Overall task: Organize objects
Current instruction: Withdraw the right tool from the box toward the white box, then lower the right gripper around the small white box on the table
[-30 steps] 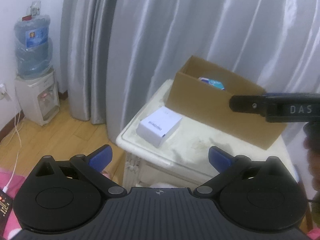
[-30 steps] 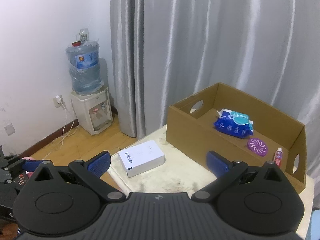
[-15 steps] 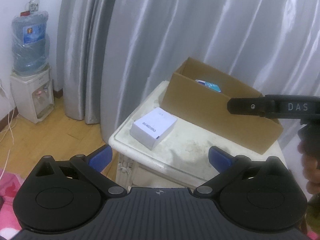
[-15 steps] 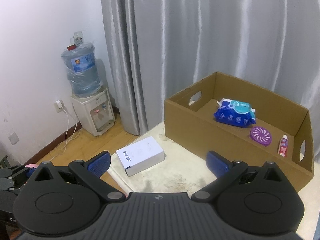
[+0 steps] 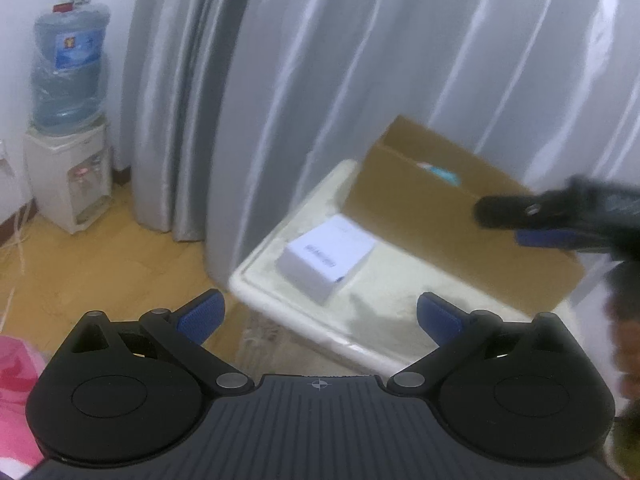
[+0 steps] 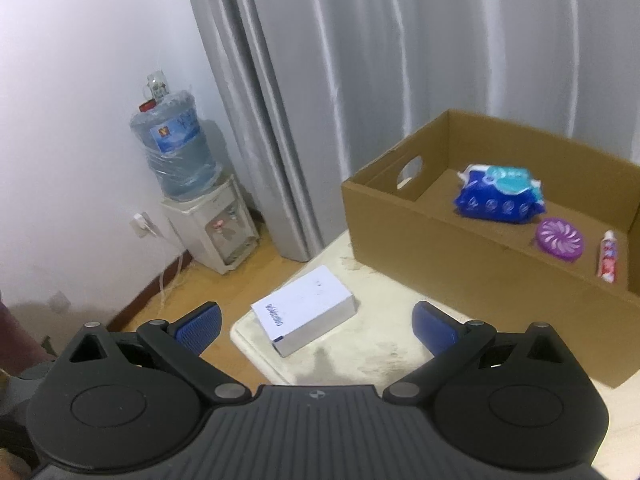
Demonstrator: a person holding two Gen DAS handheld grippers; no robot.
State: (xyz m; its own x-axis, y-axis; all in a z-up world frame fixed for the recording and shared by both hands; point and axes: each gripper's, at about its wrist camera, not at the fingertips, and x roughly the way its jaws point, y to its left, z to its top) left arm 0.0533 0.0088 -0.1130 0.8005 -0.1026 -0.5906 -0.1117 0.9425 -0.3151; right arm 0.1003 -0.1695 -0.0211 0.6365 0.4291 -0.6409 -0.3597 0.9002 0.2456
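Lying flat on the stained cream bench (image 6: 384, 356), a smooth white box (image 6: 306, 314) sits beside the corrugated cardboard box (image 6: 472, 264); both hand-held grippers, left (image 5: 318, 316) and right (image 6: 316, 320), gape released; only the right view shows the purple disc (image 6: 559, 238).

Soft, even light; fisheye-curved edges with dark corners; slight motion blur.

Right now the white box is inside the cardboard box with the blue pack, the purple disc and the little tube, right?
Not quite. The white box lies outside the cardboard box, on the table beside it. The right wrist view shows this. The blue pack, purple disc and little tube are inside.
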